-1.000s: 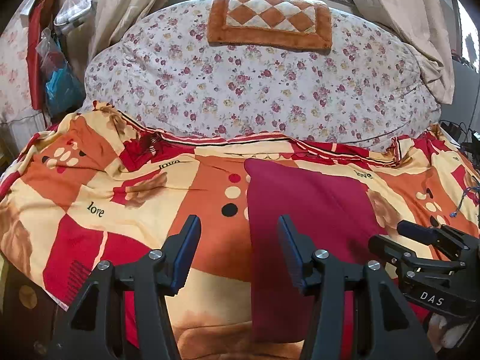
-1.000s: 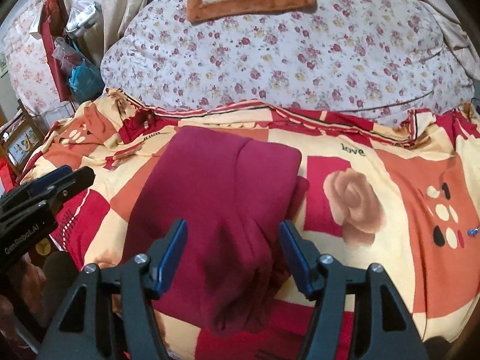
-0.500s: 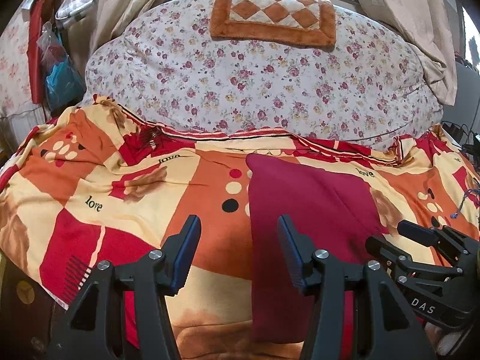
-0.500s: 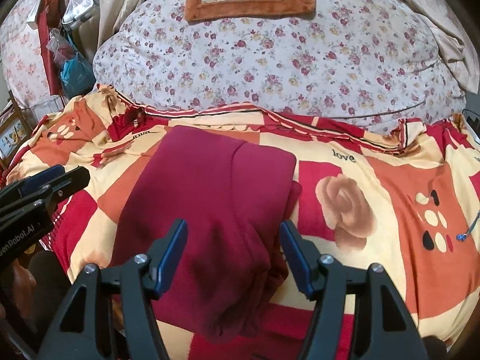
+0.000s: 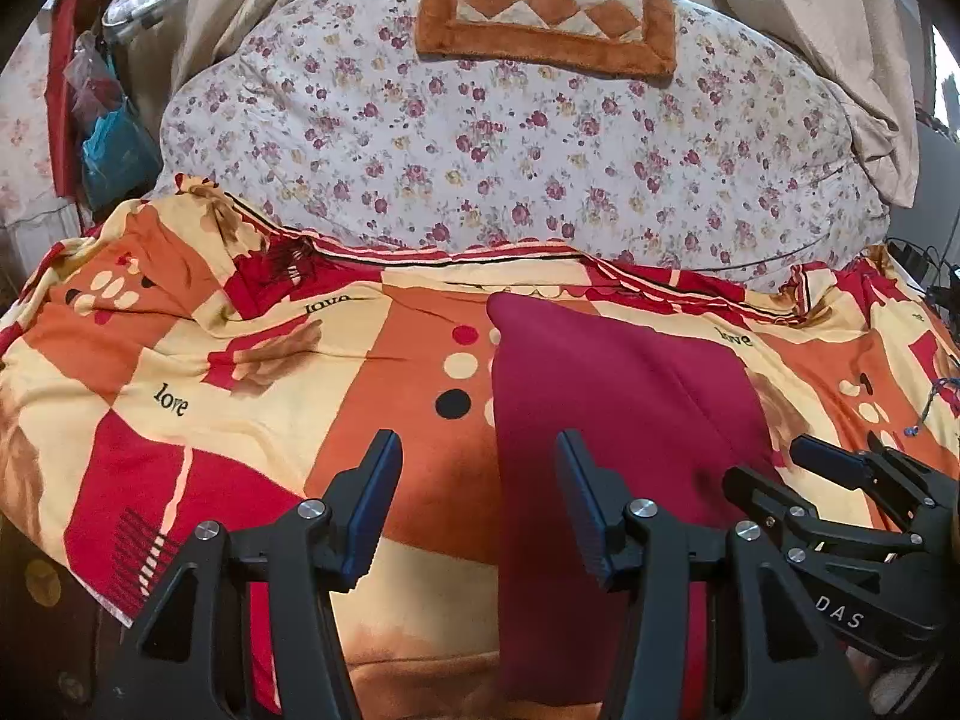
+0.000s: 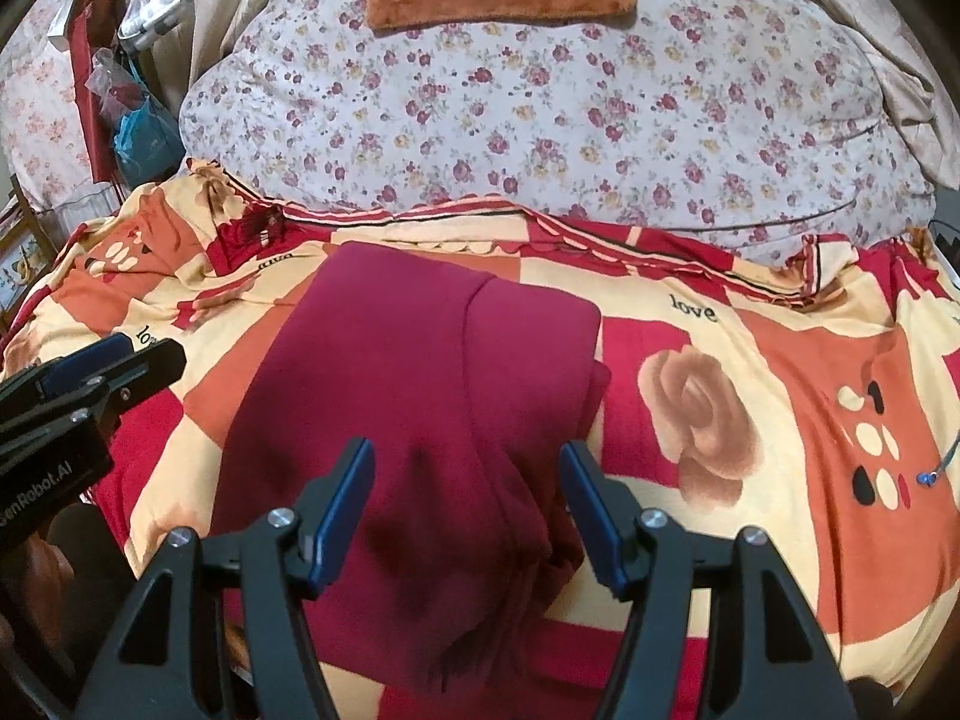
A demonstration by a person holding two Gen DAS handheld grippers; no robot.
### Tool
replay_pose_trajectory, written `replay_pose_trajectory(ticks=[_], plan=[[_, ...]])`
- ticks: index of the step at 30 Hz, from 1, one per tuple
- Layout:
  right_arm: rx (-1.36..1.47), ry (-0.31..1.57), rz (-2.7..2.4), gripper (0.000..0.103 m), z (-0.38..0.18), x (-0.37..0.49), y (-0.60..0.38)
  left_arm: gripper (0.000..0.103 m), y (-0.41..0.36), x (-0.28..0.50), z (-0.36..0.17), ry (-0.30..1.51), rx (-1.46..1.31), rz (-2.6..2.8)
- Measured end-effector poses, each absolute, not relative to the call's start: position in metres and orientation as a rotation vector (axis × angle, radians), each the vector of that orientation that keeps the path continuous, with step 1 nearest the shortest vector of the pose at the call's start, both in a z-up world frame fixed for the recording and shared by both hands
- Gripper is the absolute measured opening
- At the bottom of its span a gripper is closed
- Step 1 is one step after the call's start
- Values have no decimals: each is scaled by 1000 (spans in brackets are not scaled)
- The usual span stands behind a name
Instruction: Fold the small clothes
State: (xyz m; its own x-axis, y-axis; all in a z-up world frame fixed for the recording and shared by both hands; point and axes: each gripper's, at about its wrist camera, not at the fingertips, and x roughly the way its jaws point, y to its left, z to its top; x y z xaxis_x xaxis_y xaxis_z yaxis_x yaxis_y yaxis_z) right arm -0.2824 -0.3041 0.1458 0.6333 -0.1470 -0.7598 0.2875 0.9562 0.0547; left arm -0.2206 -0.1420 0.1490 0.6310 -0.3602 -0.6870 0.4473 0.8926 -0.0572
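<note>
A dark red garment (image 6: 414, 384) lies folded lengthwise on the orange, red and cream bedspread (image 6: 780, 420); it also shows in the left wrist view (image 5: 606, 396). Its near end is bunched and hangs toward the bed's front edge. My right gripper (image 6: 468, 468) is open and empty, hovering over the garment's near end. My left gripper (image 5: 477, 462) is open and empty, above the garment's left edge. The right gripper shows at the right of the left wrist view (image 5: 840, 474), and the left gripper at the left of the right wrist view (image 6: 102, 360).
A big floral quilt (image 5: 510, 150) is heaped at the back of the bed with an orange checked cushion (image 5: 546, 12) on top. Bags (image 5: 114, 138) hang at the far left. Curtains (image 5: 840, 48) hang at the back right. A small blue cord (image 6: 936, 468) lies on the bedspread at right.
Both grippers have lifted and tilted slightly, so the bed and quilt sit lower in view. The garment has not moved. Both stay open.
</note>
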Motion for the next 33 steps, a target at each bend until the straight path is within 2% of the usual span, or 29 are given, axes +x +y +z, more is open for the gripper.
replay_pose_trajectory(ticks=[33], plan=[[162, 904, -250, 68, 128, -242, -314, 32, -150, -187, 126, 817, 114, -452]])
